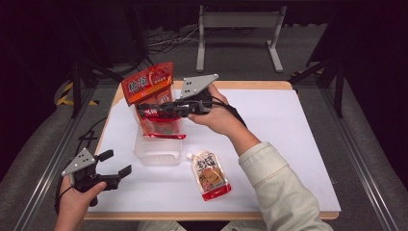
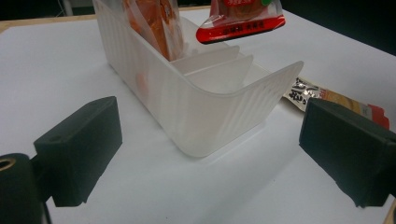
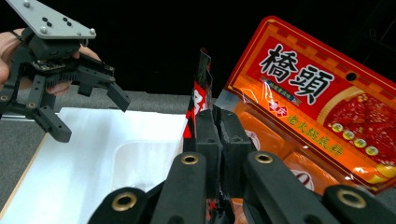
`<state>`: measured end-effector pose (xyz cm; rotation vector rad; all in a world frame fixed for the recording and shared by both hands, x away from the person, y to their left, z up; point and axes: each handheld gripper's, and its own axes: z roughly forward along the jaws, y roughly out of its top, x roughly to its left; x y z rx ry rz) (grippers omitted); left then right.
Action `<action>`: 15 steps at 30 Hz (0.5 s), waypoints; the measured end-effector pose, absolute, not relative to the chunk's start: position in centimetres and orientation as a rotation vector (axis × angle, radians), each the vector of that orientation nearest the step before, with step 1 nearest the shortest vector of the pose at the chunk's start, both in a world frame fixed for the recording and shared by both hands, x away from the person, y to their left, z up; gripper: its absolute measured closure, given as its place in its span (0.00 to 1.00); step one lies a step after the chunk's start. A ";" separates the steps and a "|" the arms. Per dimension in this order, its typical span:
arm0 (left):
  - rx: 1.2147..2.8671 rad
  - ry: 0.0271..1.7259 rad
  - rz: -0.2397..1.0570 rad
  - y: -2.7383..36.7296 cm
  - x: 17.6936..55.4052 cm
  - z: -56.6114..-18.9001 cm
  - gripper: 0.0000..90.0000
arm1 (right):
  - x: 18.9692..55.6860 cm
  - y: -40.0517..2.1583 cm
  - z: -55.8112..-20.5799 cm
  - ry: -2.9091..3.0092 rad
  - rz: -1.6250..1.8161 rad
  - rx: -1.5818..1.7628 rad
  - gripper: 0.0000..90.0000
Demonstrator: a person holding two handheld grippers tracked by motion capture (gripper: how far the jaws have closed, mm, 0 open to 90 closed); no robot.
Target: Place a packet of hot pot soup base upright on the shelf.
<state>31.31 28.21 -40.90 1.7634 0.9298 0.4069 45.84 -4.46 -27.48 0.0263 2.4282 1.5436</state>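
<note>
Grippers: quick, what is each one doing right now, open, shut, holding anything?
Left gripper: open, holding nothing.
Right gripper: shut on a red pouch above the clear bin.

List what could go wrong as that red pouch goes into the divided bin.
1. The right gripper pinches the red pouch by a thin edge, so it might slip or swing.
2. The orange packet already stands in the clear bin and may block the way or get knocked.
3. The left gripper, open, hangs apart from the light bin, which could tip.
</note>
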 end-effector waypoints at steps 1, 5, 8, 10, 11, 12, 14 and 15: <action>1.764 0.929 0.406 28.2 31.3 -40.9 0.07 | 45.9 -4.3 -27.6 2.430 1.541 0.022 0.99; 1.772 0.927 0.404 28.1 31.4 -40.9 0.07 | 45.9 -3.8 -27.9 2.433 1.534 0.018 0.98; 1.771 0.926 0.402 28.1 31.4 -40.9 0.07 | 46.0 -3.5 -28.1 2.423 1.540 0.012 0.98; 1.771 0.926 0.405 28.1 31.3 -40.9 0.07 | 46.0 -3.4 -28.2 2.426 1.540 0.012 0.98; 1.769 0.926 0.403 28.2 31.3 -40.9 0.07 | 46.0 -3.3 -28.3 2.425 1.536 0.008 0.98; 1.765 0.926 0.403 28.1 31.3 -40.9 0.07 | 46.1 -3.1 -28.4 2.425 1.527 0.001 0.98; 1.764 0.926 0.403 28.1 31.3 -40.9 0.08 | 46.1 -2.9 -28.6 2.427 1.520 -0.001 0.98; 1.764 0.925 0.403 28.1 31.3 -40.9 0.07 | 46.1 -2.8 -28.7 2.426 1.517 0.000 0.98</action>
